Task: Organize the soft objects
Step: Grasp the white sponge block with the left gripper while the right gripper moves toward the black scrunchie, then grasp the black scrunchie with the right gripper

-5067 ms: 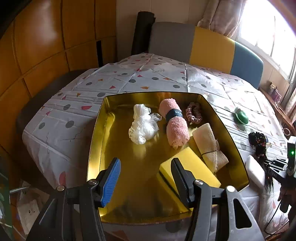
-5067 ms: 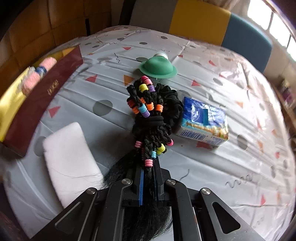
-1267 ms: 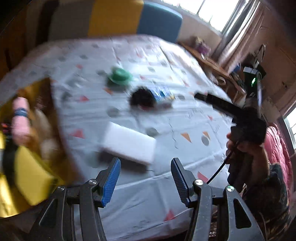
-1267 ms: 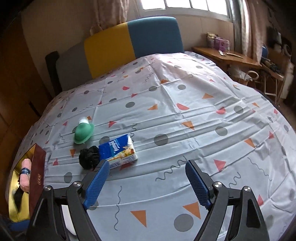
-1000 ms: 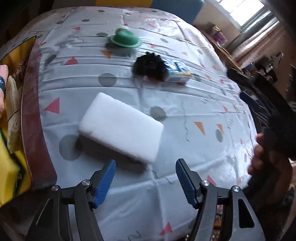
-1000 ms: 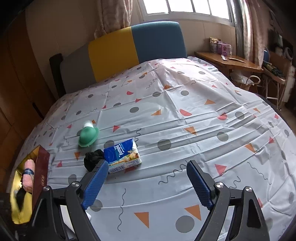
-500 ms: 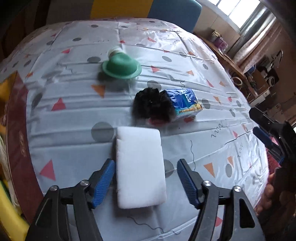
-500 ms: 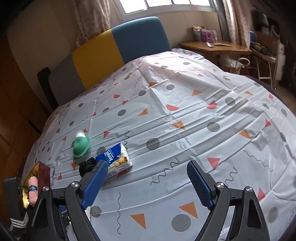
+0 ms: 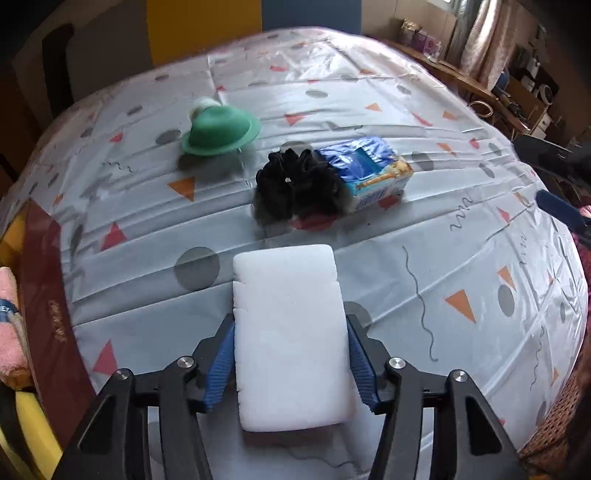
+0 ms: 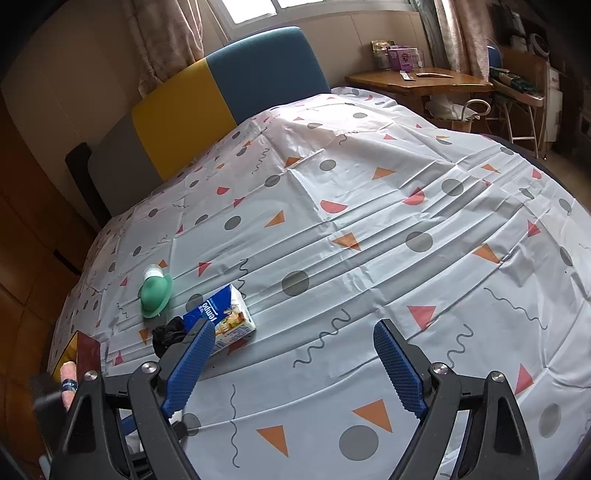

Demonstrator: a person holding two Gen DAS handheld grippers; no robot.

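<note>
The left gripper (image 9: 291, 354) is closing its jaws around a white sponge (image 9: 290, 317) lying flat on the patterned surface (image 9: 424, 229), blue pads at both long sides. At twelve o'clock sits a black scrunchie (image 9: 295, 184). The right gripper (image 10: 293, 363) hovers with jaws wide, empty.

Daylight from window (image 10: 258, 7); soft glare on tablecloth (image 9: 332, 92); strong fisheye bending, dark vignetted corners; far edges blurred.

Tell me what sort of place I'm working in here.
Most likely a lived-in home room: a patterned tablecloth over the work surface, a padded yellow and blue backrest behind it, curtains at a window, and a cluttered wooden side table.
</note>
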